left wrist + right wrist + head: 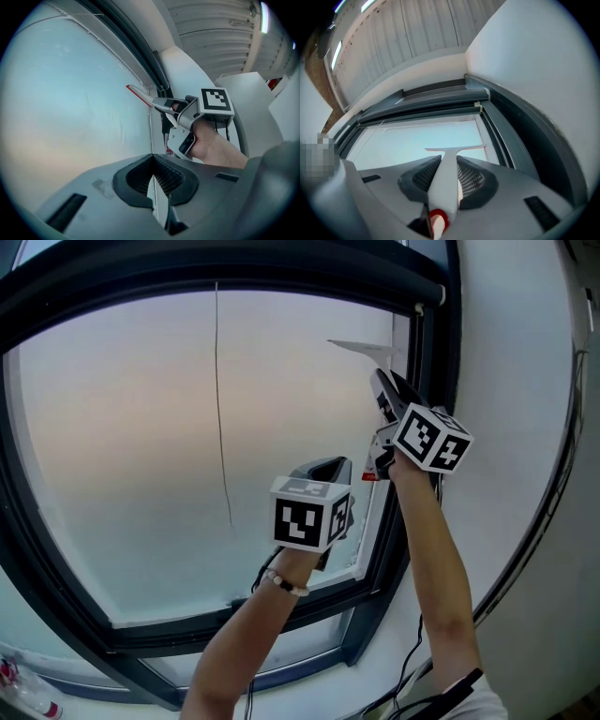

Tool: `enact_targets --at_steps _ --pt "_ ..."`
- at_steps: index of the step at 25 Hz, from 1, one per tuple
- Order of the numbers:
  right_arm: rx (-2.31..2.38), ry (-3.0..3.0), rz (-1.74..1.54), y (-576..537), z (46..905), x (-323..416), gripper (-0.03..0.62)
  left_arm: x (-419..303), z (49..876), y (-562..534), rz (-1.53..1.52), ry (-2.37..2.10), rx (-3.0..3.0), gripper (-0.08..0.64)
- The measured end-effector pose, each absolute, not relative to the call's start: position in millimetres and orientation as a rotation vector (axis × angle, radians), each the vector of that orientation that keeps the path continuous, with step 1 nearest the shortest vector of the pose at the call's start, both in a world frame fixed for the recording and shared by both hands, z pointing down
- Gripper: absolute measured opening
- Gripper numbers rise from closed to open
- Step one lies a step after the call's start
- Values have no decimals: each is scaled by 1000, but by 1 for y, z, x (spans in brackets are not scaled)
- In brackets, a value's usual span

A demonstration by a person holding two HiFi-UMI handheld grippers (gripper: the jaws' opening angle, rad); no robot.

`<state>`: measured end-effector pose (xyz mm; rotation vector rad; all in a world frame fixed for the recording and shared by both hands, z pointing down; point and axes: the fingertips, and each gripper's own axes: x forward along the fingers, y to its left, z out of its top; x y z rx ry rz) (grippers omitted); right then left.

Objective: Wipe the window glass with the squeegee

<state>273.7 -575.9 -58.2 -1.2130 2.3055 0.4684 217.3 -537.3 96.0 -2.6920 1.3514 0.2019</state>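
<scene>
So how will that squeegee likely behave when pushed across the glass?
Probably light: the squeegee is slim and looks plastic. Its handle seems stiff, sitting straight in the right tool, which is shut on it. The thin blade may flex a little against the window glass.

Window glass (141, 446): one frosted pane in a dark frame (56, 549).
On it: squeegee (449, 164), blade against the pane just ahead of the right gripper (446, 183), beside the frame's right upright.
Also: thin dark vertical line (221, 409), left of the left gripper (158, 199).
</scene>
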Motion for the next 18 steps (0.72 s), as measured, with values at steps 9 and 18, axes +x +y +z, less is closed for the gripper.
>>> enact_targets --at_steps 9,18 --pt "-1273 2373 416 -573 54 278 92 222 195 -535 144 1404 -2821 0" --pt "-1312 2409 335 -573 151 278 92 228 264 -537 114 1447 -2914 0"
